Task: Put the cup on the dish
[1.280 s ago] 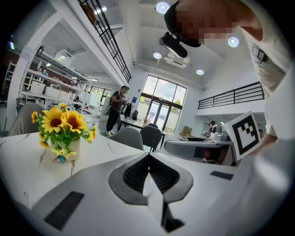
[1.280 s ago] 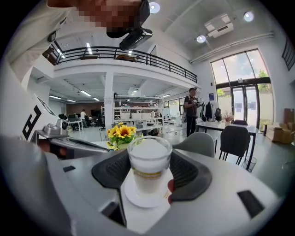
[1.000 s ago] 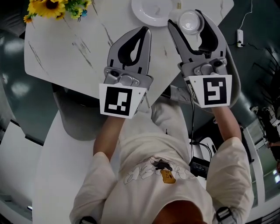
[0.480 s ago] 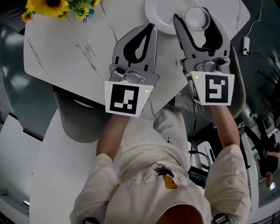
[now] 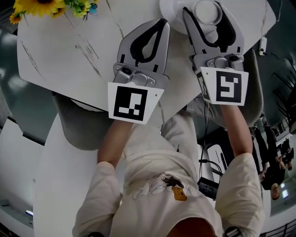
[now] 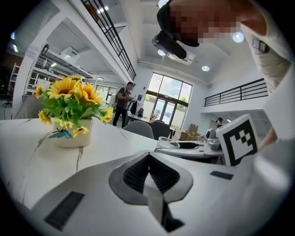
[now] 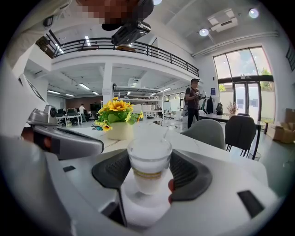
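Note:
A small clear cup with a gold band stands upright between my right gripper's jaws, which are shut on its sides. It is over the right part of the white dish at the table's far edge in the head view. In the right gripper view a white round surface lies under the cup; whether the cup touches it I cannot tell. To the left of the right one, my left gripper is over the table, shut with nothing in it.
The white marble table has a pot of sunflowers at its far left. A grey chair stands under the table's near edge. People and more chairs are far off in the hall.
Both grippers have sunk and moved further over the table. The cup, which was beside the dish's right rim, now overlaps the dish. The jaws hold as before.

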